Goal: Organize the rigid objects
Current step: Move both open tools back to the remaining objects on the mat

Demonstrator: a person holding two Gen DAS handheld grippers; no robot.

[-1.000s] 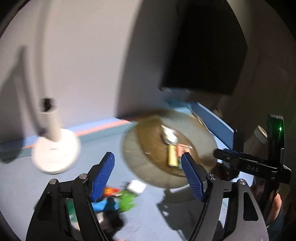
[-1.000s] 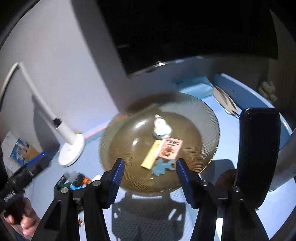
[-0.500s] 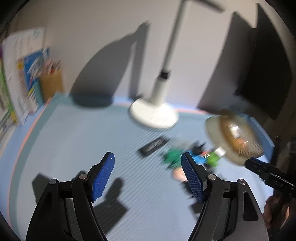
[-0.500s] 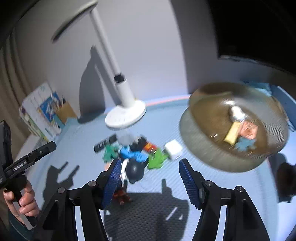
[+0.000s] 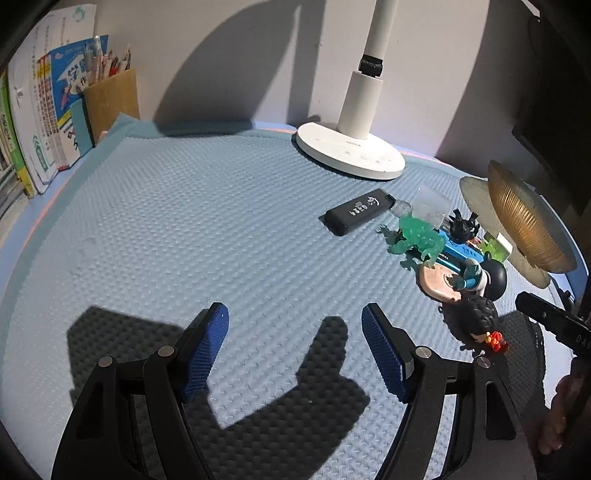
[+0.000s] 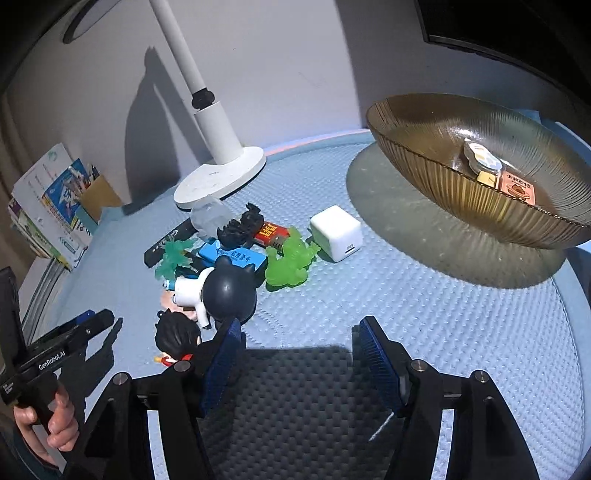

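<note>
A pile of small toys lies on the blue bumpy mat (image 5: 184,229). In it are a black stick (image 5: 360,211), a teal see-through figure (image 5: 419,236), a bright green figure (image 6: 290,262), a white charger cube (image 6: 336,232), a black-headed figure (image 6: 231,291) and a dark-haired figurine (image 6: 177,334). An amber glass bowl (image 6: 443,162) on the right holds an orange card (image 6: 517,188) and a round white item (image 6: 480,157). My left gripper (image 5: 293,314) hangs open over bare mat, left of the pile. My right gripper (image 6: 300,325) is just in front of the pile, its jaws opening with nothing between them.
A white lamp base (image 5: 349,153) stands behind the pile by the wall. Books (image 5: 40,110) and a pen holder (image 5: 110,99) fill the back left corner. A dark screen (image 6: 517,26) hangs above the bowl. A hand (image 6: 55,424) holds the left gripper's handle.
Both views have swung away from the bowl, leftward and down toward the mat and the toy pile. The right jaws stand a little wider than before.
</note>
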